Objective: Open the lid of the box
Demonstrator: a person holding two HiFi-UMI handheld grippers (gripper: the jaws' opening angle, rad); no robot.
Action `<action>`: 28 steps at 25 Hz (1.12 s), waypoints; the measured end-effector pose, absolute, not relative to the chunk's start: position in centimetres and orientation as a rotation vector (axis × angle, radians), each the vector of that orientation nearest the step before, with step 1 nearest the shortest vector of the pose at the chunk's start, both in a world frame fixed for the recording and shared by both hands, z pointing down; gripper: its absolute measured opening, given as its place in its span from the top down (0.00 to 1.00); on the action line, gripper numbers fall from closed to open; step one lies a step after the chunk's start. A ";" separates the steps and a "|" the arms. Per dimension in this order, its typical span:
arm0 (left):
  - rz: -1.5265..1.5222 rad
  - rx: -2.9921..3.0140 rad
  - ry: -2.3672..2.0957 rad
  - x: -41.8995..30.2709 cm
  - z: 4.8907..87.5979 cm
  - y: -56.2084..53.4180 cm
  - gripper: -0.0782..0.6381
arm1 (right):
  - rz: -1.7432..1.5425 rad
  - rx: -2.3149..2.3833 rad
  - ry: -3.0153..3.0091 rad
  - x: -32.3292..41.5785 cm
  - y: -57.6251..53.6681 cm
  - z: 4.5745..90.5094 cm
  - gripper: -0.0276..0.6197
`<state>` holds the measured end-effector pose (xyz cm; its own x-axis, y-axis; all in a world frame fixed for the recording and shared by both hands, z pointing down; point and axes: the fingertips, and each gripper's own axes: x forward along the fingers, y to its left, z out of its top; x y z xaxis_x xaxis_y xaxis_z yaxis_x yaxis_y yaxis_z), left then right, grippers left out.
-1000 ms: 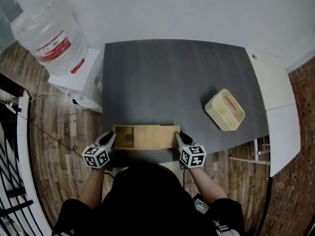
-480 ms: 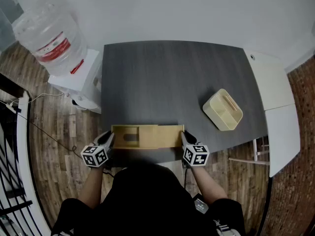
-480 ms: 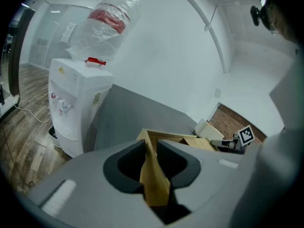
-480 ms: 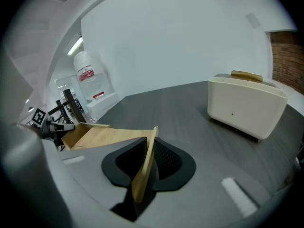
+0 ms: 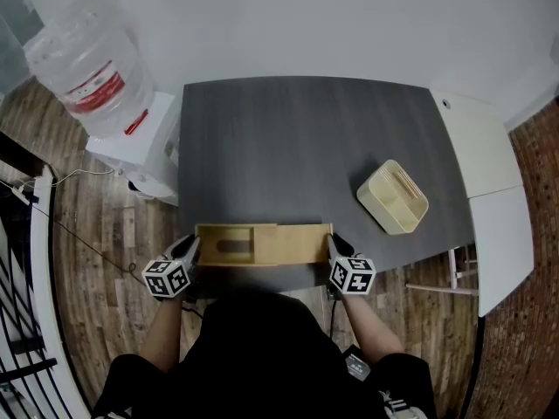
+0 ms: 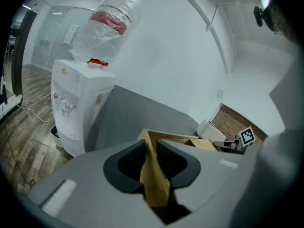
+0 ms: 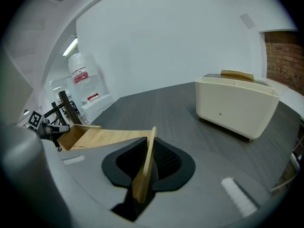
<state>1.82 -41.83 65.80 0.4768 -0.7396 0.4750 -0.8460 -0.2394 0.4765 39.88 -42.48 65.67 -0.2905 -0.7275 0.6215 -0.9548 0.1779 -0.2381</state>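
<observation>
A long light-wood box (image 5: 229, 234) lies near the front edge of the dark table (image 5: 306, 138). Its sliding lid (image 5: 293, 243) is drawn partly to the right, leaving the left part of the box uncovered. My left gripper (image 5: 186, 253) is shut on the box's left end wall (image 6: 153, 175), which stands between the jaws in the left gripper view. My right gripper (image 5: 335, 250) is shut on the lid's right edge (image 7: 148, 161); its jaws have just been closing with that thin board between them. The lid (image 7: 109, 137) runs away leftward toward the other gripper.
A cream divided caddy (image 5: 393, 197) stands at the right of the table. A water dispenser with a large bottle (image 5: 96, 68) stands off the table's left side. A white side surface (image 5: 489, 190) adjoins the right edge. The box sits close to the table's front edge.
The right gripper has moved right with the lid, which now sticks out further past the box's right end. The uncovered gap at the left has widened. The left gripper stayed put.
</observation>
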 end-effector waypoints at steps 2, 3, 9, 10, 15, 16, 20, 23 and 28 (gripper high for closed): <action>0.188 2.021 -1.317 1.8 65.8 -41.8 0.79 | 0.856 1.602 -2.086 40.3 -42.4 65.7 0.89; 0.184 2.017 -1.321 1.7 65.8 -41.8 0.79 | 0.857 1.608 -2.082 40.5 -42.4 65.7 0.89; 0.183 2.009 -1.335 1.6 65.8 -41.8 0.79 | 0.865 1.648 -2.063 41.8 -42.6 65.7 0.89; 0.184 2.008 -1.335 1.6 65.8 -41.8 0.79 | 0.866 1.655 -2.059 42.0 -42.6 65.7 0.89; 0.185 2.007 -1.334 1.5 65.8 -41.9 0.79 | 0.862 1.688 -2.038 42.5 -42.5 65.9 0.90; 0.184 2.006 -1.335 1.4 65.8 -41.9 0.79 | 0.858 1.690 -2.034 42.6 -42.4 65.9 0.90; 0.182 2.010 -1.332 1.5 65.8 -41.9 0.79 | 0.841 1.706 -2.017 42.8 -42.4 65.9 0.90; 0.186 2.012 -1.331 1.5 65.9 -42.0 0.79 | 0.832 1.711 -2.008 43.0 -42.3 65.9 0.90; 0.183 2.009 -1.325 1.6 65.8 -42.1 0.79 | 0.820 1.720 -1.993 43.3 -42.5 65.9 0.90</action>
